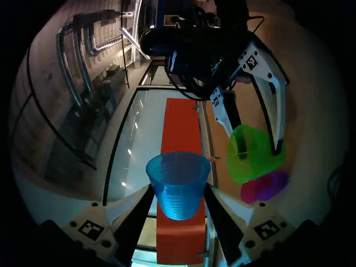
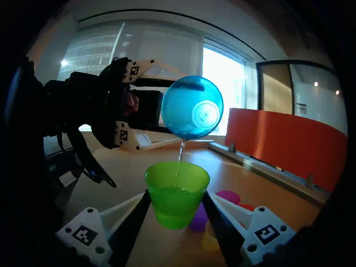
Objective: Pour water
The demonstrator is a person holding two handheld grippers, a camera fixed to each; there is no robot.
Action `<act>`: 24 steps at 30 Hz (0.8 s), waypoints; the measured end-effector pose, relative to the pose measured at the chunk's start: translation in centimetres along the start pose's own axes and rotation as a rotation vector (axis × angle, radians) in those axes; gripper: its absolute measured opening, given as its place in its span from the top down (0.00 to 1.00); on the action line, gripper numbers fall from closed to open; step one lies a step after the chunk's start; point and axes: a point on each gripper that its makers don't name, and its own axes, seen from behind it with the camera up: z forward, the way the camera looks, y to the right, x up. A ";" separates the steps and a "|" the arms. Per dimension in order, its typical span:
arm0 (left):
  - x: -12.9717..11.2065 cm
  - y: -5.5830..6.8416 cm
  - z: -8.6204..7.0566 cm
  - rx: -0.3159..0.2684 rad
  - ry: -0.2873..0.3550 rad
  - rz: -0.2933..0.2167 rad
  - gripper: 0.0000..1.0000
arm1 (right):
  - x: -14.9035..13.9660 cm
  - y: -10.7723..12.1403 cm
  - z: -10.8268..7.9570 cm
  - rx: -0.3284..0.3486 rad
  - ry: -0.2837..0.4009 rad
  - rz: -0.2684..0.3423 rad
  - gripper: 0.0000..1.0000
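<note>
My left gripper (image 1: 179, 192) is shut on a translucent blue cup (image 1: 178, 175). In the right gripper view that blue cup (image 2: 192, 107) is tipped over on its side, high up, held by the left gripper (image 2: 174, 107). A thin stream of water (image 2: 180, 158) falls from its lip into a green cup (image 2: 177, 196). My right gripper (image 2: 177, 199) is shut on this upright green cup, which holds some water. In the left gripper view the green cup (image 1: 249, 153) sits between the right gripper's white fingers (image 1: 276, 107).
Small pink (image 2: 229, 196), purple (image 2: 198, 220) and yellow (image 2: 209, 240) cups stand on the wooden table (image 2: 133, 169) just behind the green cup. An orange partition (image 2: 289, 142) runs along the table's far edge. A person's dark sleeve (image 2: 66, 107) reaches in from the left.
</note>
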 end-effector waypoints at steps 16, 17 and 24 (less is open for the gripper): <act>0.2 -0.4 0.0 0.009 0.002 0.025 0.21 | 0.1 0.1 0.0 -0.001 0.001 -0.003 0.15; 0.2 -0.4 0.0 0.010 0.002 0.027 0.21 | 0.1 0.1 0.0 -0.001 0.001 -0.004 0.15; 0.3 -0.3 0.0 0.009 0.003 0.035 0.22 | 0.2 0.2 0.1 -0.001 0.002 -0.006 0.15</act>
